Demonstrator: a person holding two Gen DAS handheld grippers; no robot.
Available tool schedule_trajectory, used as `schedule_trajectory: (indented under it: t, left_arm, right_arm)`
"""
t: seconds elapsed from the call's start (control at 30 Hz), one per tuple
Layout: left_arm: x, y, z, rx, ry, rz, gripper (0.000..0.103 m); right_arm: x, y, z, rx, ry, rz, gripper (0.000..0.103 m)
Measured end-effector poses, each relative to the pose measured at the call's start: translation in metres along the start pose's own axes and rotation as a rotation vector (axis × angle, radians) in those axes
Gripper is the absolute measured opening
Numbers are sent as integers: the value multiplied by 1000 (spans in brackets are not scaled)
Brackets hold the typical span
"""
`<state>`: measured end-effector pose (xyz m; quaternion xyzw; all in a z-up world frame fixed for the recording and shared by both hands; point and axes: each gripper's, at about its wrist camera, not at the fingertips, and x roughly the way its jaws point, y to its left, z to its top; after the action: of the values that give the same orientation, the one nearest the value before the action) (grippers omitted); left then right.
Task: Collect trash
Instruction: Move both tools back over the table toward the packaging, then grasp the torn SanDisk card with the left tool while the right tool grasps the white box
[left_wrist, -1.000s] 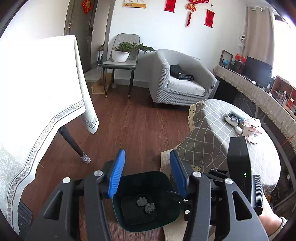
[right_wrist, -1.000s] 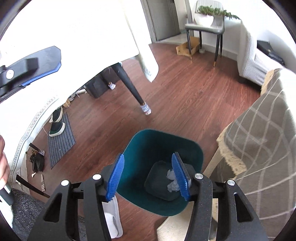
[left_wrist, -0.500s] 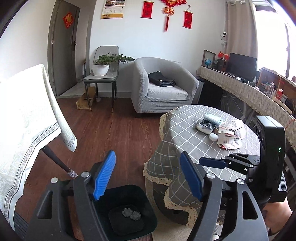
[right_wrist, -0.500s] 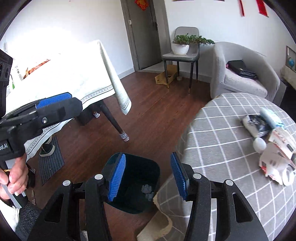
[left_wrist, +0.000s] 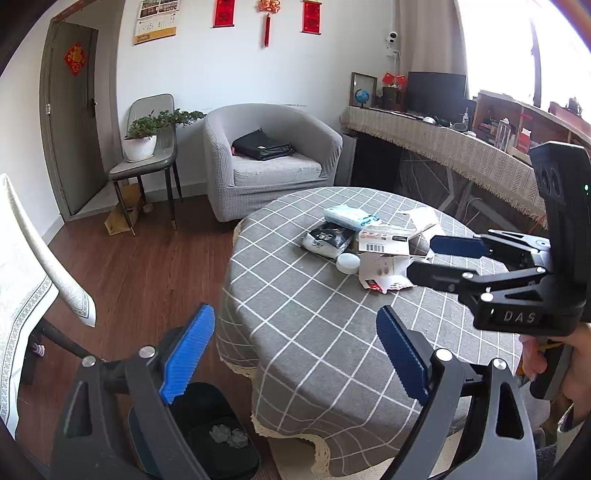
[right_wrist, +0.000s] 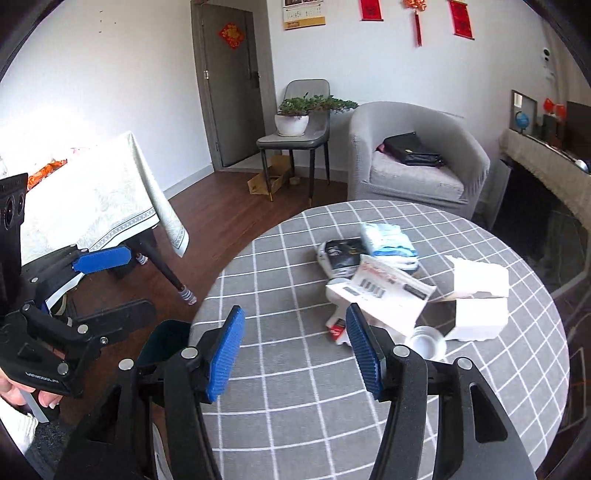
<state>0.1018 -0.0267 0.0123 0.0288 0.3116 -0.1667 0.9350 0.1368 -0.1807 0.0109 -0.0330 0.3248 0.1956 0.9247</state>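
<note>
Ahead of both jaws: trash pile (right_wrist: 384, 291) on counter (left_wrist: 306, 332) | left gripper (left_wrist: 295, 354) opening, empty | right gripper (right_wrist: 295, 350) opening, empty | advice: straddle one piece, close squarely.

1. "DAS" stands in pale letters on the black body of the right gripper (left_wrist: 456, 258), seen from the left wrist
2. A barcode is printed on a white carton (left_wrist: 384, 245) lying on the worktop (left_wrist: 295, 295); its digits are too small to read
3. Small white lettering on the left gripper (right_wrist: 110, 288) body is too blurred to make out
4. A red diamond sign (right_wrist: 231, 36) with a gold character hangs on the door (right_wrist: 236, 110)
</note>
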Motion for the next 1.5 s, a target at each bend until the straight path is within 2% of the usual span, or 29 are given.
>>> schedule_trajectory:
  t: [0.3,0.5,0.6,0.77,1.1,1.2,1.5]
  left_arm:
    - [32,-35,12,23,13,-41,94]
    - [58,-55,15,44,41,-78,94]
    - [72,-64,17,64,51,-98,94]
    - [95,-73,24,43,63,-141,94]
    - [132,-94,38,78,86,-139,94]
    - [144,-98,38,81,122,-140,94]
    - [156,-93,45,47,150,-108,94]
  right_arm:
    - [-28,-71,-2,55,-35,-80,78]
    - [-27,-104,-2,100,-37,-107,85]
    - [-23,-115,-2,112,-32,-114,85]
    - [-18,-134,-1,137,-24,-102,86]
    - [-7,-161,7,148,-15,-106,86]
    - [-5,-170,8,159,-15,-102,86]
    - [9,-181,6,173,29,-81,86]
